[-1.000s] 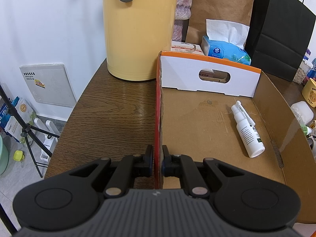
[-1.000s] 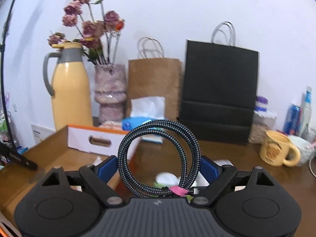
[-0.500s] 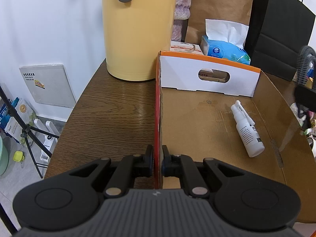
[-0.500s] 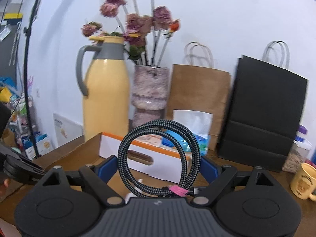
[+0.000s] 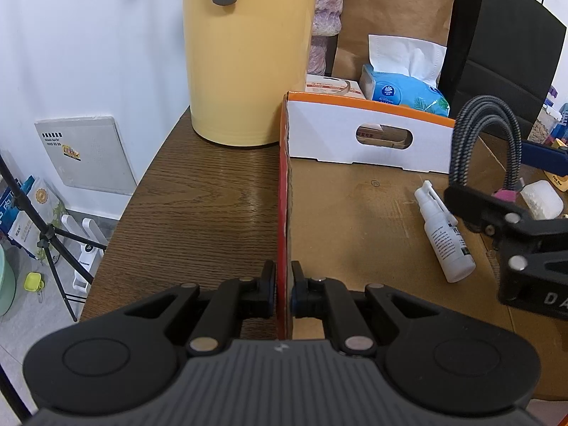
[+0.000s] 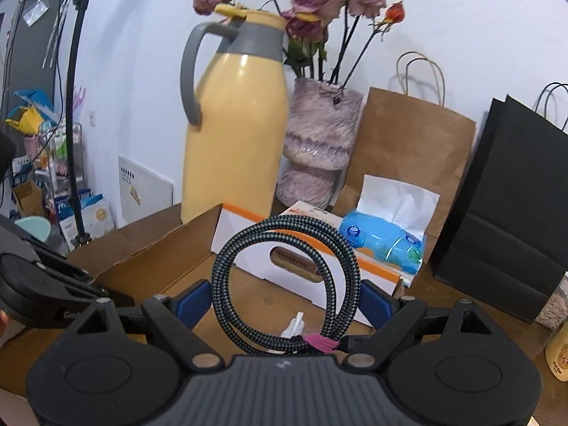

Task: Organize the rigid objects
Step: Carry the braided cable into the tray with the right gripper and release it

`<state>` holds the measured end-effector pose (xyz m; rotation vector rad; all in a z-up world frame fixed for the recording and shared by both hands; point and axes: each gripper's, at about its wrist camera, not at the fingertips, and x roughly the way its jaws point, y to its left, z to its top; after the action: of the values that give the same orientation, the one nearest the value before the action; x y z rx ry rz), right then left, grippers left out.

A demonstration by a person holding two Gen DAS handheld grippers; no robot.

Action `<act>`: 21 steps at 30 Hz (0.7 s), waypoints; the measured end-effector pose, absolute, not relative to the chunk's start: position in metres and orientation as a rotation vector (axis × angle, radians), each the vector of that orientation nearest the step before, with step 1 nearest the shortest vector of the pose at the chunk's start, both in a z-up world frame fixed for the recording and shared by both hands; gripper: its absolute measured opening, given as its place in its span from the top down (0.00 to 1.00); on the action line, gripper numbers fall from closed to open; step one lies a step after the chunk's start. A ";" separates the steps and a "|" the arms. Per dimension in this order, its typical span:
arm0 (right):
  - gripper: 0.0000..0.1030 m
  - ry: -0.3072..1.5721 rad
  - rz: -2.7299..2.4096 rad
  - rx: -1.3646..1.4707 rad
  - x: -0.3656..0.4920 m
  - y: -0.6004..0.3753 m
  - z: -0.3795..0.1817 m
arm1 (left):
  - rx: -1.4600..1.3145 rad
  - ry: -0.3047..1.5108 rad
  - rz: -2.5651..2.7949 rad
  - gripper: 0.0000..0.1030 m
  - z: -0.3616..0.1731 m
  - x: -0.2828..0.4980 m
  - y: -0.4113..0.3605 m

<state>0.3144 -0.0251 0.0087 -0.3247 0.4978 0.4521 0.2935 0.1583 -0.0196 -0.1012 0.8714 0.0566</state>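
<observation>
Now swung in over the cardboard box (image 5: 355, 220), the right gripper (image 6: 284, 305) clamps a coiled cable (image 6: 284, 284), its loop upright. Inside, a spray bottle (image 5: 443, 234) lies nozzle toward the far wall; only the left view shows it whole. Left gripper (image 5: 282, 293) pinches the box's side wall.

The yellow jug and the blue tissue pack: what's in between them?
In the right wrist view, a pink vase of dried flowers stands between the yellow jug and the blue tissue pack, with a small flat box lying in front of it.
</observation>
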 end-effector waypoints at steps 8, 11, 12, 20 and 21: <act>0.00 0.523 0.442 -0.342 0.317 -0.020 0.003 | -0.102 0.871 0.055 0.91 -0.019 0.294 0.158; 0.00 0.511 0.435 -0.341 0.316 -0.022 0.005 | -0.100 0.871 0.054 0.91 -0.019 0.294 0.158; 0.00 0.511 0.435 -0.343 0.316 -0.022 0.005 | -0.100 0.871 0.054 0.91 -0.019 0.294 0.158; 0.00 0.505 0.427 -0.352 0.313 -0.022 0.005 | -0.100 0.871 0.054 0.91 -0.019 0.294 0.158; 0.00 0.505 0.426 -0.351 0.313 -0.023 0.006 | -0.100 0.871 0.054 0.91 -0.019 0.294 0.158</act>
<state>0.3131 -0.0225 0.0057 -0.3506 0.5050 0.4257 0.2937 0.1579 -0.0186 -0.0996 0.8708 0.0538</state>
